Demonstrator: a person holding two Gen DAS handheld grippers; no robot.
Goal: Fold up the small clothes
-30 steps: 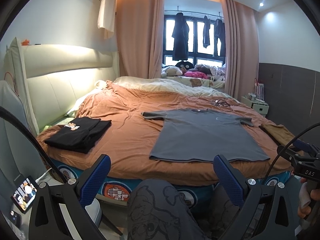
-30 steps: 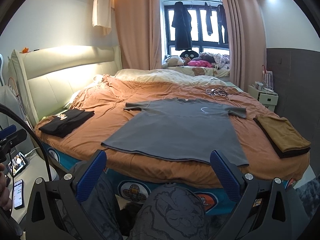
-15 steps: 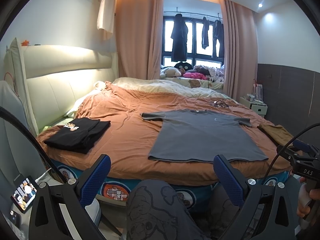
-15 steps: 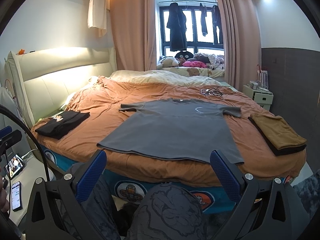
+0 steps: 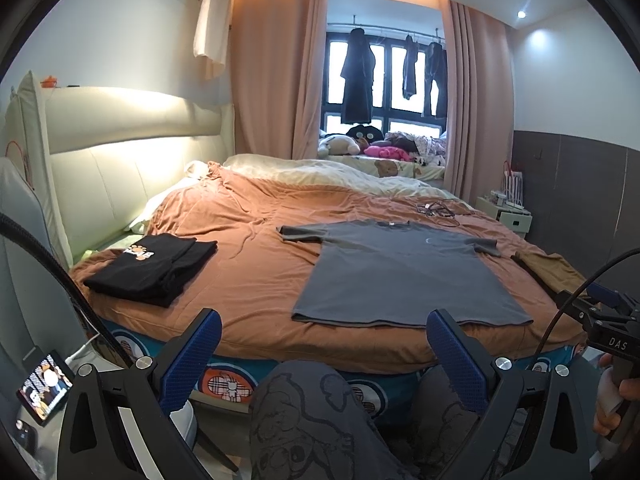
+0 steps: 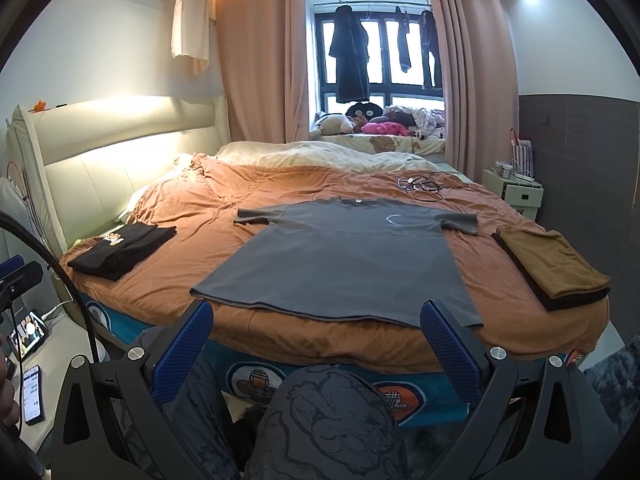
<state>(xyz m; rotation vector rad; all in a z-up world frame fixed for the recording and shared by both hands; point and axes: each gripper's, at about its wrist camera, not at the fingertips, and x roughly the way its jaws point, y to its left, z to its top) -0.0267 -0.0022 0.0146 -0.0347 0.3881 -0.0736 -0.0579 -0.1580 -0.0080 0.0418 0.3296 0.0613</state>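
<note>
Left wrist view: the left hand-held gripper (image 5: 322, 340) is spread wide and holds nothing. The grey T-shirt (image 5: 400, 276) lies flat on the bed (image 5: 248, 276), ahead and to the right of this gripper, hem toward the camera and collar away, so its long axis runs away from the person. A folded black garment (image 5: 154, 270) lies to the left, and only an edge of the folded brown garment (image 5: 554, 272) shows at right. The right hand-held gripper (image 5: 608, 320) appears at the frame edge; its opening cannot be read here. Right wrist view: the right hand-held gripper (image 6: 316, 322) is likewise fully spread and empty, and the T-shirt hem (image 6: 336, 314) lies directly ahead between its fingers, so the right arm is judged nearer. This view alone shows the brown garment whole, well apart from the right sleeve (image 6: 460, 222).
</note>
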